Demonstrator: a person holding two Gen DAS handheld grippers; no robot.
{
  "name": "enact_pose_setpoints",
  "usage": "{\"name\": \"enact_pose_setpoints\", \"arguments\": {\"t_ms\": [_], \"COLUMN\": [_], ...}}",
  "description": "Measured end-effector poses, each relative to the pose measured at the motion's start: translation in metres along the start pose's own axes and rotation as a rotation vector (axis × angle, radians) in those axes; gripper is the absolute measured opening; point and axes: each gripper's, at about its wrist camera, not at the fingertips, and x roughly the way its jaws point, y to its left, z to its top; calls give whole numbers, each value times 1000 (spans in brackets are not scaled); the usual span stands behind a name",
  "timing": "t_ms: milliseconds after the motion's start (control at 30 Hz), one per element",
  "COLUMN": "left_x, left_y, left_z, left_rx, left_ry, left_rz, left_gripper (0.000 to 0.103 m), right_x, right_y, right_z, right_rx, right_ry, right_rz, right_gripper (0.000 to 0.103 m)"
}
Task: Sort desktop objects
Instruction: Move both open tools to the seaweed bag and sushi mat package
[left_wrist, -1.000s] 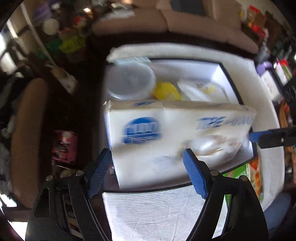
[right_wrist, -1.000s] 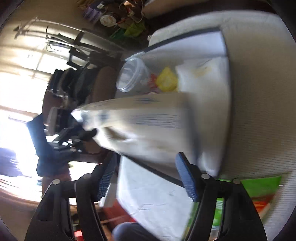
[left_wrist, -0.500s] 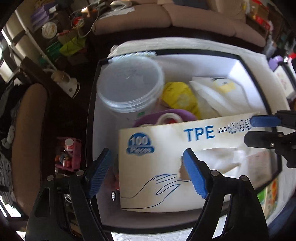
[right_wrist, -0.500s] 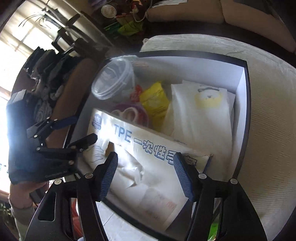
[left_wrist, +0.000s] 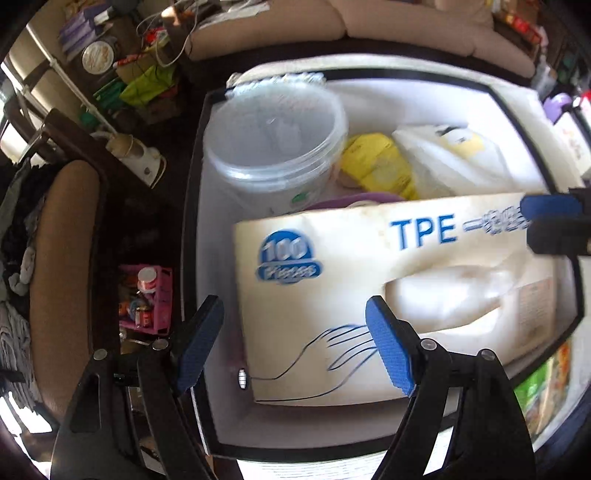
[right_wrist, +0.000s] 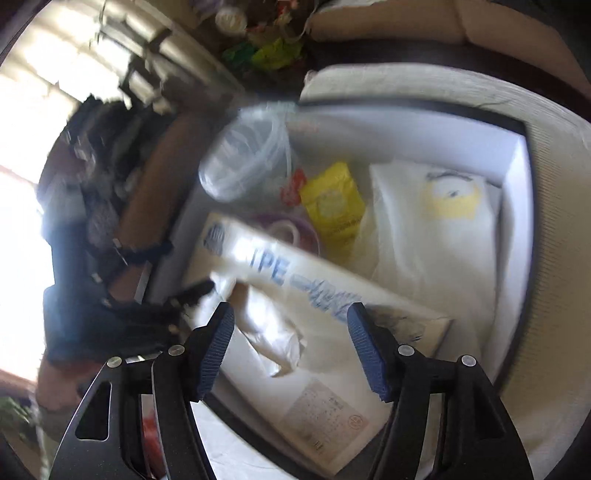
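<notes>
Cardboard like this glove box (left_wrist: 388, 291) should be light and crushable, I judge, with a torn top that gives, so its stiff short ends are where I would take hold. It lies flat in the white bin (left_wrist: 207, 258), just ahead of my left claw (left_wrist: 295, 347), which is spread and empty. My right claw (right_wrist: 291, 350), also spread, hangs over the box's other end. Beyond the box sit a clear tub (left_wrist: 273, 140), a yellow packet (left_wrist: 376, 166) and a white bag (left_wrist: 450, 158).

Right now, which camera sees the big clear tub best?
The left wrist view: the clear tub shows its whole open rim and wall, standing in the white box. The right wrist view shows it blurred and smaller.
</notes>
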Motion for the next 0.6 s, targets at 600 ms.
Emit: {"name": "enact_pose_setpoints", "arguments": {"t_ms": [600], "left_x": [-77], "left_y": [-90], "left_z": [-62], "left_rx": [85], "left_ry": [-180], "left_rz": [-185], "left_gripper": [78], "right_x": [-114], "right_y": [-45], "right_z": [-105], "right_rx": [-21], "right_ry": [-135], "right_rz": [-48], "right_gripper": [74]}}
